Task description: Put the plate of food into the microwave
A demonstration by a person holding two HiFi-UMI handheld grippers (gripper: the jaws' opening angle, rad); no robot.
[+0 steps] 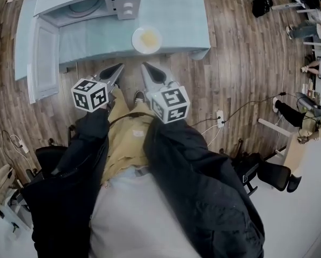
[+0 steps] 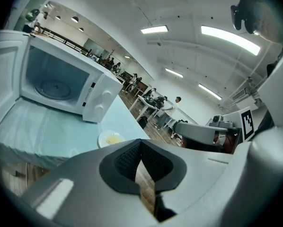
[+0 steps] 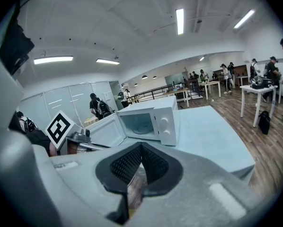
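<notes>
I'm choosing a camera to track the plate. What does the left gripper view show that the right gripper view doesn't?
Only the left gripper view shows the plate of food, near the front edge of the table, and the marker cube of the right gripper. Only the right gripper view shows the marker cube of the left gripper. Both show the microwave with its door open, and their own jaws together with nothing between.

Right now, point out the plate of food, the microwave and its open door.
plate of food (image 1: 146, 39): head view, yellow food at its middle.
microwave (image 1: 84, 7): head view, its open cavity.
microwave door (image 1: 44, 58): head view, door's window panel.
</notes>
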